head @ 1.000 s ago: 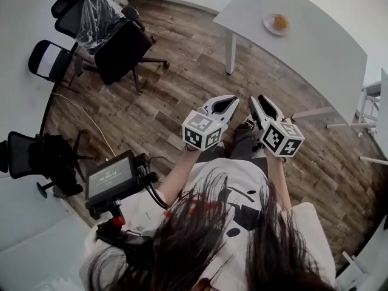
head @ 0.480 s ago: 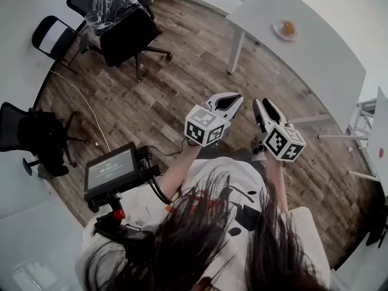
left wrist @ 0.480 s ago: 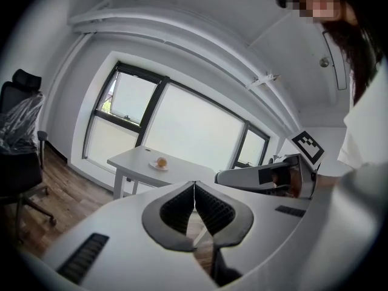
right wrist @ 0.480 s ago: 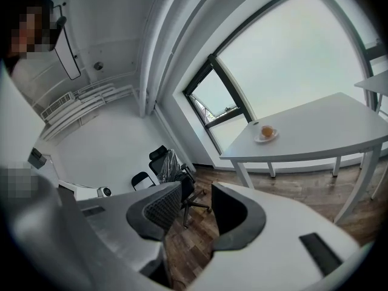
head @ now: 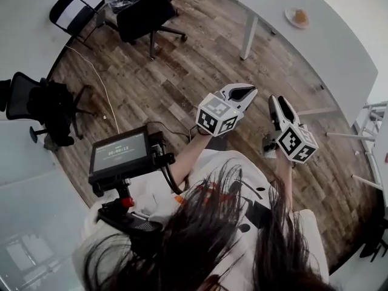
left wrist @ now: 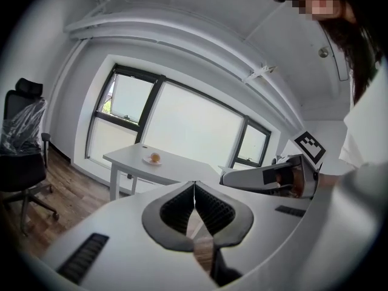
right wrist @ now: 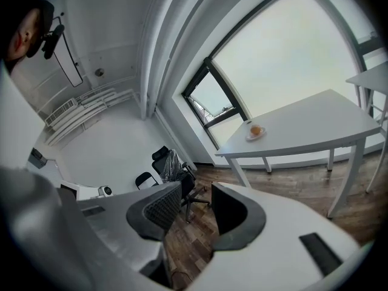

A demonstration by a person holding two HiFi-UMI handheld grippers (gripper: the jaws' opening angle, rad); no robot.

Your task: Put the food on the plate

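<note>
The food (head: 301, 17), a small orange-brown piece, lies on a little white plate (head: 295, 22) on the white table (head: 330, 50) at the far upper right of the head view. It shows small and distant in the left gripper view as food (left wrist: 155, 157) on the plate (left wrist: 148, 160), and in the right gripper view as food (right wrist: 256, 129) on the plate (right wrist: 250, 136). My left gripper (head: 247, 91) (left wrist: 194, 184) is shut and empty. My right gripper (head: 275, 100) (right wrist: 195, 190) is beside it, jaws drawn in with nothing between them. Both are held in the air over the wooden floor, far from the table.
Black office chairs (head: 145, 11) (head: 36, 105) stand at the upper left, one wrapped in plastic (right wrist: 171, 162). A monitor on a rig (head: 121, 153) hangs at the person's left. A cable (head: 97, 83) runs over the floor. Metal legs (head: 364, 135) show at the right edge.
The person has walked forward over the floor. Both grippers have moved with them towards the table, side by side. Their jaws look the same as before.
</note>
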